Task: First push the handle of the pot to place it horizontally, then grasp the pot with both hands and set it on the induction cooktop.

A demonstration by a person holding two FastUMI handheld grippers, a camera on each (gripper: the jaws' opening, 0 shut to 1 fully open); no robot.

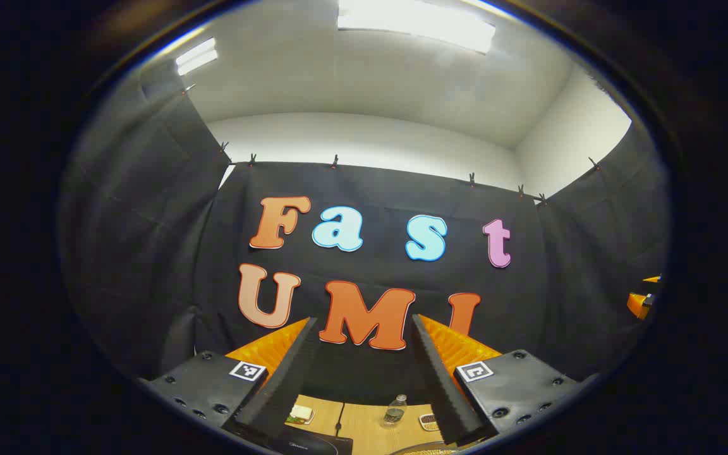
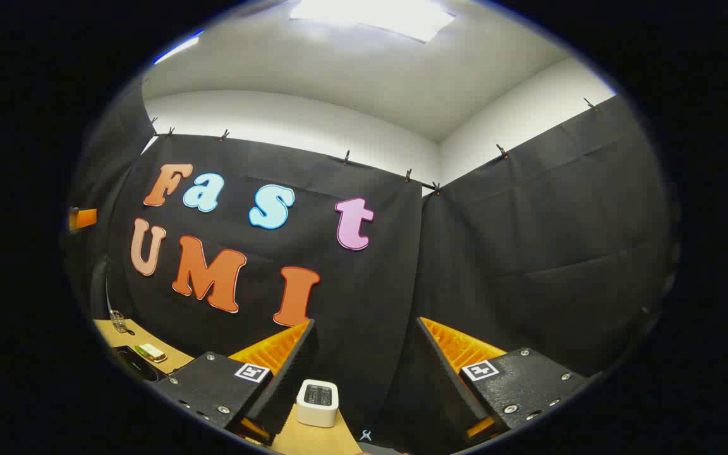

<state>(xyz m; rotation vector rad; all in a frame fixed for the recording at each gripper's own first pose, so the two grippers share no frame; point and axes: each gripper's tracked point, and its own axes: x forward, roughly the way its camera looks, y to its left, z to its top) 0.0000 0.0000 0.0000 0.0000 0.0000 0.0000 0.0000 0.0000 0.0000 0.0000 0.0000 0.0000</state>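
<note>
Left gripper: I am holding the left gripper [image 1: 364,354] tilted up toward the booth wall; its jaws are standing spread apart, gripping nothing.
Right gripper: I am keeping the right gripper [image 2: 364,357] raised the same way, jaws released and nothing between them.
Pot: I am seeing only a curved rim at 6 o'clock in the left gripper view, which may be the pot [image 1: 424,448]; I cannot tell for sure.
Cooktop: the dark induction cooktop [image 1: 316,442] is lying at 7 o'clock on the wooden table [image 1: 364,423], left of that rim.
Table extras: a clear bottle [image 1: 394,411] is standing near 6 o'clock, beyond the fingers.
Right side: a white toaster [image 2: 317,403] is sitting at 6 o'clock in the right gripper view, between my fingers.
</note>
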